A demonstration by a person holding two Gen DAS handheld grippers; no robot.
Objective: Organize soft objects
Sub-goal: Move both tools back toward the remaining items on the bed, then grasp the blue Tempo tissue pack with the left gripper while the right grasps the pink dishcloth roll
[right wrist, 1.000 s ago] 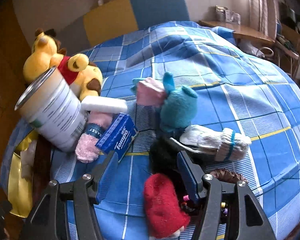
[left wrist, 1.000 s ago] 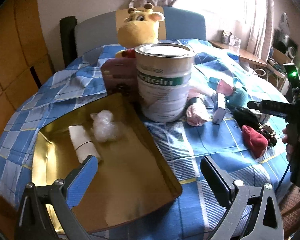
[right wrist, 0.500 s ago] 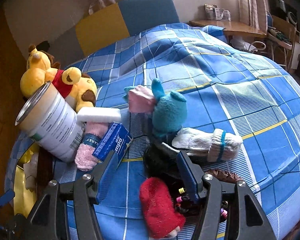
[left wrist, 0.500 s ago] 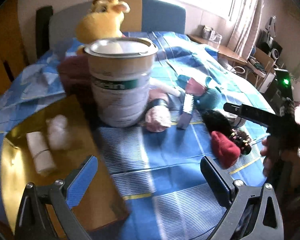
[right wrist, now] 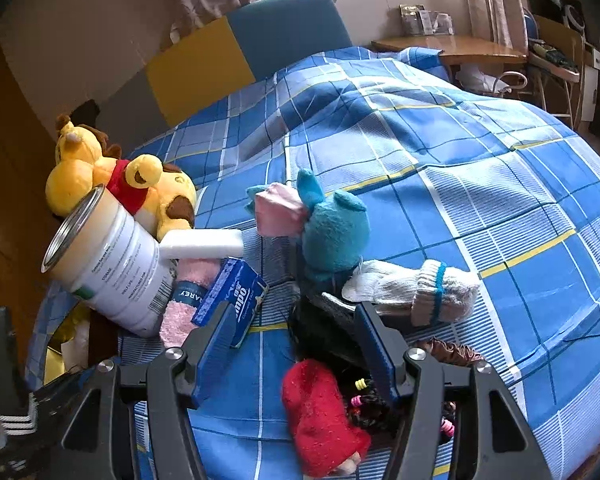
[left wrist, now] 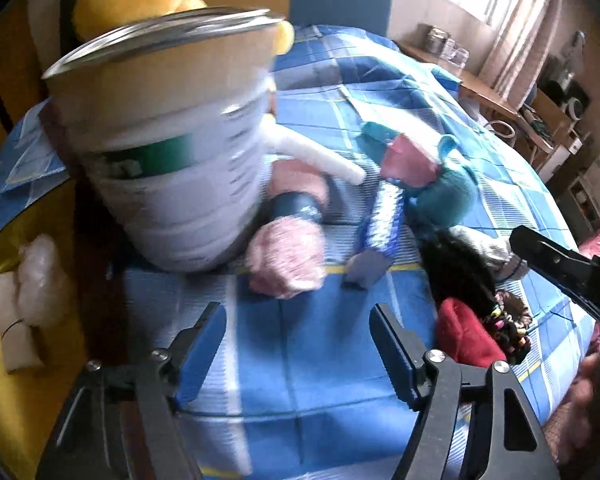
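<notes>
Reaching for the fluffy pink sock (left wrist: 286, 262) beside the big white tin (left wrist: 176, 152), the left gripper (left wrist: 298, 344) has been closing its jaws, yet they stay open and empty, so next it should go lower and pinch the sock.

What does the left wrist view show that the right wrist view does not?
Only the left wrist view: the gold tray's inside with a white roll and a clear wad, and the left gripper, open over bare cloth.
Only the right wrist view: the whole giraffe, the white sock, and the right gripper, open above the black item.
Both: the tin, pink sock, tissue pack, teal toy, red sock.
</notes>
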